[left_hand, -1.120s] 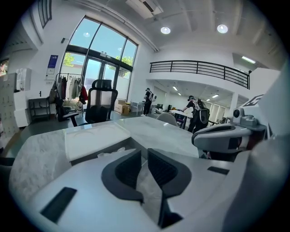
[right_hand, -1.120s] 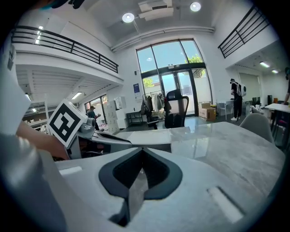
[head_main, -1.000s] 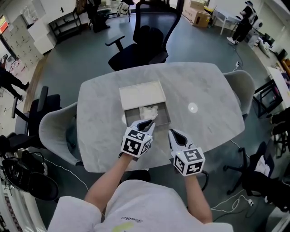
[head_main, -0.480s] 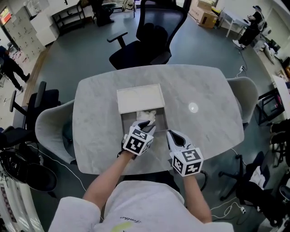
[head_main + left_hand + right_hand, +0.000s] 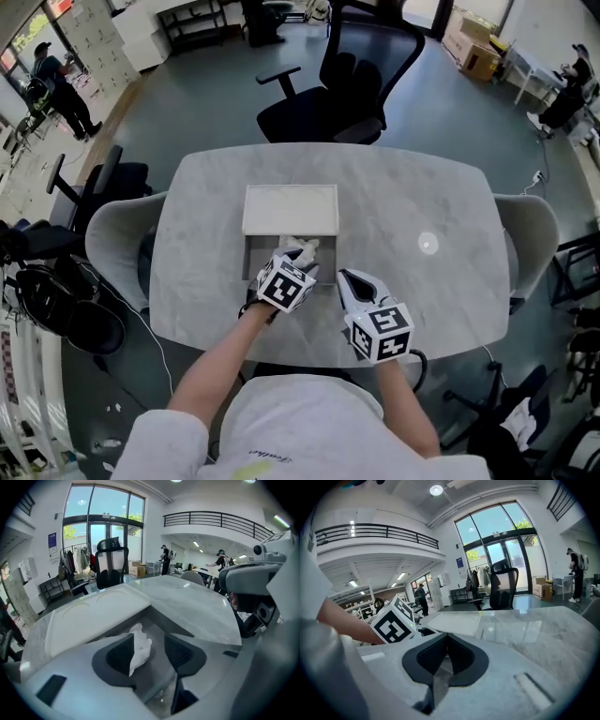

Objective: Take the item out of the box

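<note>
On a pale grey worktop (image 5: 202,225), an open box (image 5: 249,261) sits with its lid (image 5: 290,208) folded flat on the far side. The left gripper (image 5: 300,259) dips into the box, its fingers having just been opening wide. The crumpled white item (image 5: 139,645) stands loose between them, inside the box. Just right of the box, the right gripper (image 5: 347,277) hovers with its fingers pressed together and nothing between them.

table (image 5: 412,197): mid-frame | lid (image 5: 290,209): on table, centre | box (image 5: 248,260): just below lid | paper (image 5: 302,248): in box | left gripper (image 5: 302,265): over box | right gripper (image 5: 348,278): lower right of box | office chair (image 5: 352,89): above table, top centre
</note>
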A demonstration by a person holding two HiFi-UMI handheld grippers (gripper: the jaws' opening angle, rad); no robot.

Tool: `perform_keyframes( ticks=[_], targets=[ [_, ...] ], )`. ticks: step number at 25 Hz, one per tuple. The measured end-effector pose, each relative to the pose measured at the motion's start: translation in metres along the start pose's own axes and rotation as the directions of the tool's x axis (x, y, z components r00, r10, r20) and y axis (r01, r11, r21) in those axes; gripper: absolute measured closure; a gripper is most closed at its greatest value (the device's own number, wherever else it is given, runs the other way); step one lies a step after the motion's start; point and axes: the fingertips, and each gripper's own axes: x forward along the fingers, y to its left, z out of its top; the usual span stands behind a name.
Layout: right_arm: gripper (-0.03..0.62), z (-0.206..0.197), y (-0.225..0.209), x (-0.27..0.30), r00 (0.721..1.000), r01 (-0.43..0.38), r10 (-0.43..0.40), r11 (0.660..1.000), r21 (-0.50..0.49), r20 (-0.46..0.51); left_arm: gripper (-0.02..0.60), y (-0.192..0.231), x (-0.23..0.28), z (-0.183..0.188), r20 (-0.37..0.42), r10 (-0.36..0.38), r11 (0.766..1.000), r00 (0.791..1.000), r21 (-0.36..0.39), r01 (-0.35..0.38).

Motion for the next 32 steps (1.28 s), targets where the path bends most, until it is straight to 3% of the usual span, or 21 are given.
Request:
perform_keyframes(
  ticks=[7, 19, 23, 32],
  targets=[
    [0.592, -0.001, -0.025, -0.001, 0.996, -0.090, 0.090, 0.996, -0.008, -0.017, 0.341, 0.007, 0.023, -0.010, -0.119, 0.098, 0.995, 0.988, -0.007, -0.099],
    [0.592, -0.004, -0.051, 0.003, 0.985, -0.169, 0.169, 0.986, -0.009, -0.047, 0.341, 0.017, 0.041, -0.014, -0.214, 0.223, 0.974, 0.951, 0.004, -0.227],
    [0.592, -0.005, -0.052, 0.006, 0.981, -0.186, 0.185, 0.983, -0.011, -0.053, 0.408, 0.026, 0.039, -0.017, -0.221, 0.242, 0.969, 0.945, 0.003, -0.247],
    [0.592, -0.002, -0.044, 0.008, 0.973, -0.230, 0.229, 0.973, -0.016, -0.043, 0.502, 0.022, 0.023, -0.023, -0.248, 0.215, 0.977, 0.945, 0.044, -0.211]
  ],
)
